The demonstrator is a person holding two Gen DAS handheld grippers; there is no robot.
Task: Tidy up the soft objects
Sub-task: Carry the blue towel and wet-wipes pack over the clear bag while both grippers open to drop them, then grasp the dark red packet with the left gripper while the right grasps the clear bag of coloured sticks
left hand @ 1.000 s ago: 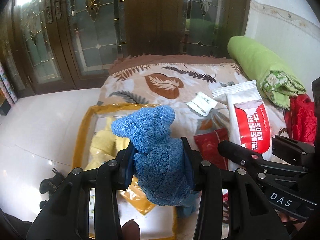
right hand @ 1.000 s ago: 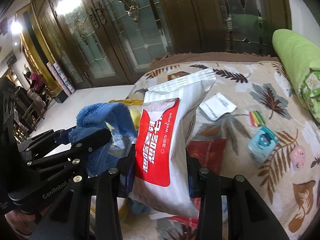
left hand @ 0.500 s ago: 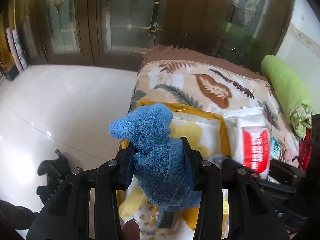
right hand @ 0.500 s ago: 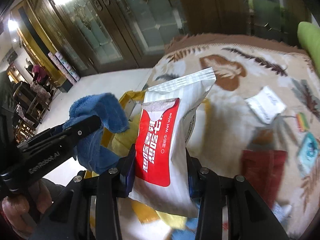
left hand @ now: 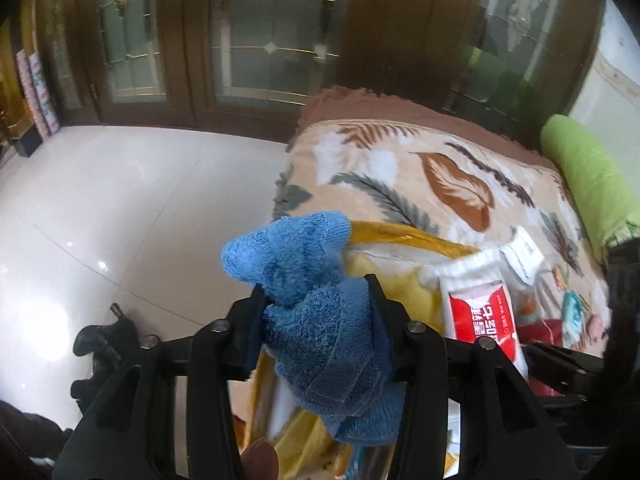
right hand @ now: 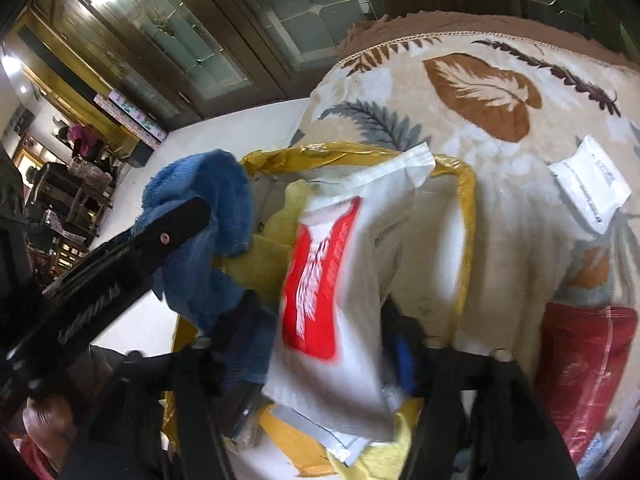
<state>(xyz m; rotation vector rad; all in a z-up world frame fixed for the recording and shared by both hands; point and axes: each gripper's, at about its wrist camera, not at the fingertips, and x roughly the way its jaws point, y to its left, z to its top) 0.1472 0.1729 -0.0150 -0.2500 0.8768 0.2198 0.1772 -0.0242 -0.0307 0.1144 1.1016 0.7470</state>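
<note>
My left gripper [left hand: 318, 304] is clamped on the blue towel [left hand: 320, 320], held above the yellow-rimmed bag [right hand: 466, 216]; my right gripper [right hand: 326, 320] grips the wet-wipe pack [right hand: 340, 280] over that bag's opening, on the leaf-print blanket [right hand: 500, 120].

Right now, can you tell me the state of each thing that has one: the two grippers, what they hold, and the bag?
left gripper: shut on the blue towel.
blue towel: bunched, held in the air above the bag.
right gripper: shut on the wet wipe pack.
wet wipe pack: upright, held over the bag's opening.
yellow-trimmed bag: open, lying on the blanket, yellow cloth inside.
small white packet: lying flat on the blanket.
</note>
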